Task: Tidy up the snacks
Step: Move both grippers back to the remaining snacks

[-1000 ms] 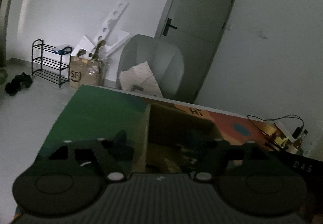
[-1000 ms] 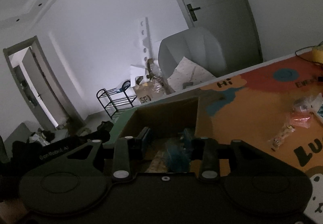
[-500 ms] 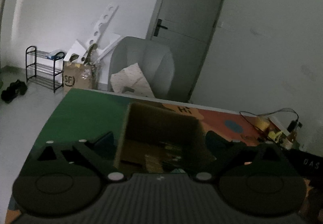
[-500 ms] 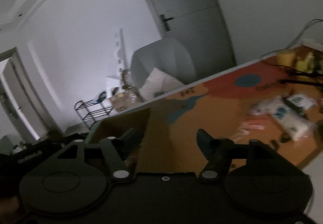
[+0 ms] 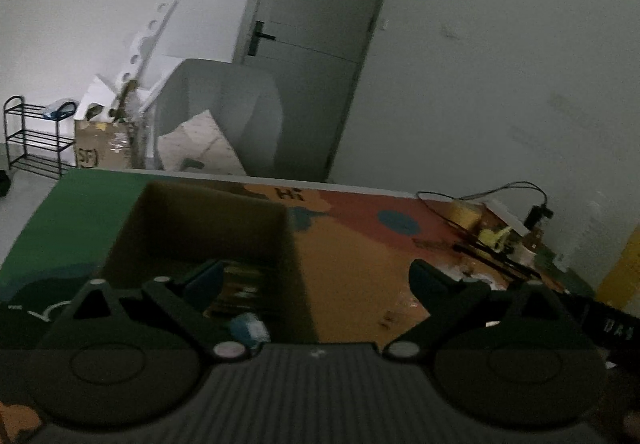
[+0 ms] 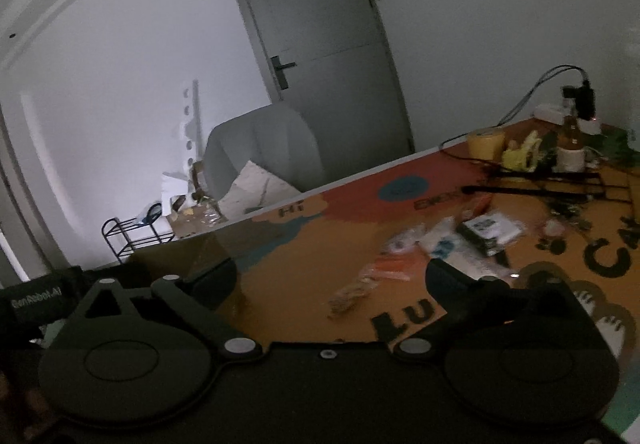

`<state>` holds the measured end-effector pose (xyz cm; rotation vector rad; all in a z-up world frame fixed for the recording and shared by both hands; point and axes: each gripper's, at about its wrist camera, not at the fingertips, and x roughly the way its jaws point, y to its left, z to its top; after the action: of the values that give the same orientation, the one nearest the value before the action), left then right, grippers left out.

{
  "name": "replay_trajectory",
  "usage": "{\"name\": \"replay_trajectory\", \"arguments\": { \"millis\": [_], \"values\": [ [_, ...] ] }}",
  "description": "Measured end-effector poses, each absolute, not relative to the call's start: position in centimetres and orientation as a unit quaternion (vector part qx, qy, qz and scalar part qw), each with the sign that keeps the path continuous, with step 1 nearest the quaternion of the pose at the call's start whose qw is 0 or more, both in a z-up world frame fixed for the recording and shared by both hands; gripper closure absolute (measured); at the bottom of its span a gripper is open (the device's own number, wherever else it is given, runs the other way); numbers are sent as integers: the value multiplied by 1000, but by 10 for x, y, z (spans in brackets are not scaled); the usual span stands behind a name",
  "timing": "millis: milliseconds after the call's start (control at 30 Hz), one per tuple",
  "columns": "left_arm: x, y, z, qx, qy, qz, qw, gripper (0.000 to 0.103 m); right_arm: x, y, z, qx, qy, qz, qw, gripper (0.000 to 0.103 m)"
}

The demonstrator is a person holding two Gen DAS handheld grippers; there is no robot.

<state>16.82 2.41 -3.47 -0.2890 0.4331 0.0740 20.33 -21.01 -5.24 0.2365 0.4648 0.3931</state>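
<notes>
An open cardboard box (image 5: 216,204) stands on the colourful mat, with several snack packs lying inside, one of them pale blue (image 5: 250,326). My left gripper (image 5: 316,278) is open and empty; its left finger hangs over the box, its right finger over the orange mat. My right gripper (image 6: 328,276) is also empty, its jaws opening wide over the mat to the right of the box (image 6: 192,250). Loose snacks lie ahead of it: a long biscuit pack (image 6: 352,294), an orange pack (image 6: 394,268), white packs (image 6: 440,242) and a dark packet (image 6: 490,230).
A black wire rack (image 6: 548,180), a yellow roll (image 6: 486,142), a bottle and cables crowd the table's far right corner. Beyond the table are a grey armchair (image 5: 224,116), a grey door (image 5: 316,56), cardboard cartons and a shoe rack (image 5: 34,140).
Both views have swung right, so the box has slid left in them. Both grippers' jaws have spread wide. The right gripper has left the box and now faces the loose snacks.
</notes>
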Motion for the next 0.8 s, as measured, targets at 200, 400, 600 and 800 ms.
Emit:
{"name": "replay_trajectory", "arguments": {
  "millis": [200,400,600,800],
  "values": [
    [179,-3,-37,-131,221,13,966,4,210,-236,-65,127,239,171,947,0],
    [196,-26,-41,-123,234,-12,964,4,216,-257,-73,125,233,149,953,0],
    [212,-43,-47,-116,239,-25,964,4,229,-273,-82,132,233,139,954,0],
    [233,-54,-55,-109,248,-27,962,7,247,-283,-92,140,244,142,949,10]
  ]
}}
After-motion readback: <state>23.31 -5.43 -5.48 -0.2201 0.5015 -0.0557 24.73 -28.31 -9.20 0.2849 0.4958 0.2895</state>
